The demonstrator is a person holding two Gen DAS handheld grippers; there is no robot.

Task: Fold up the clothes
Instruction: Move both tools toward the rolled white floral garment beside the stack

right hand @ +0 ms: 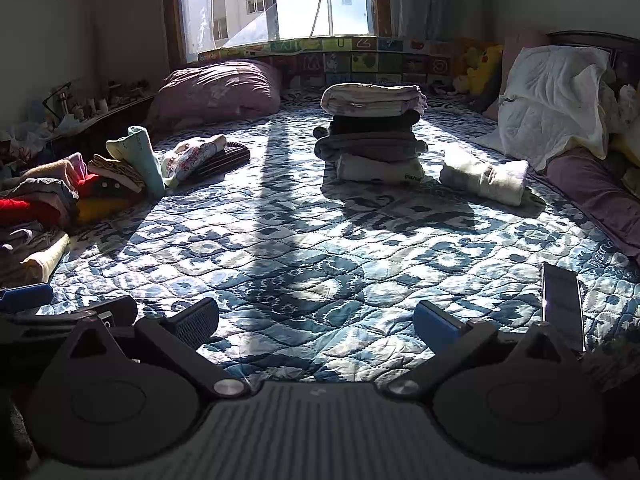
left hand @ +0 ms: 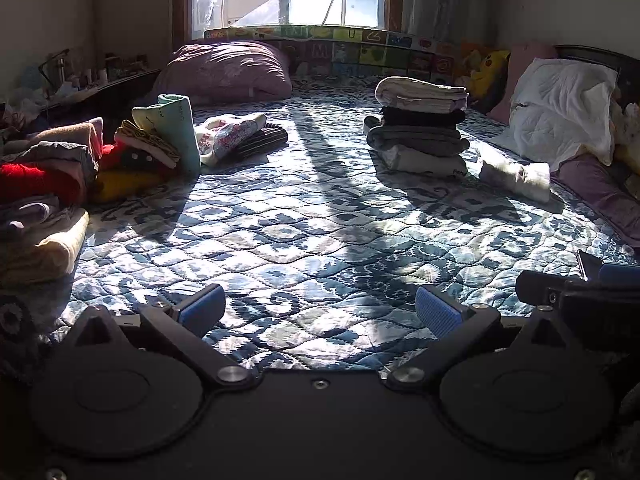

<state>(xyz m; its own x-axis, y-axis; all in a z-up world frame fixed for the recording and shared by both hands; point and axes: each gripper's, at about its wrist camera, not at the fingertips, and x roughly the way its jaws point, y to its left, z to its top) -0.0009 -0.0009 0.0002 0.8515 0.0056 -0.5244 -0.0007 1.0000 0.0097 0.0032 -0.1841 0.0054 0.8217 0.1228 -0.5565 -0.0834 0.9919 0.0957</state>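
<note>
A folded stack (right hand: 372,136) sits mid-bed, near the window (right hand: 280,0). A rolled item (right hand: 484,178) lies right of the stack; a loose pile (left hand: 60,168) far left looks still unfolded. Left gripper (left hand: 320,312) and right gripper (right hand: 316,320) hover spread wide, empty, over the sunlit quilt (right hand: 304,260).

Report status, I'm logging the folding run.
Left gripper open, empty; right gripper open, empty. Folded stack upright mid-bed; unfolded heap at left. Phone lies by right gripper.
</note>
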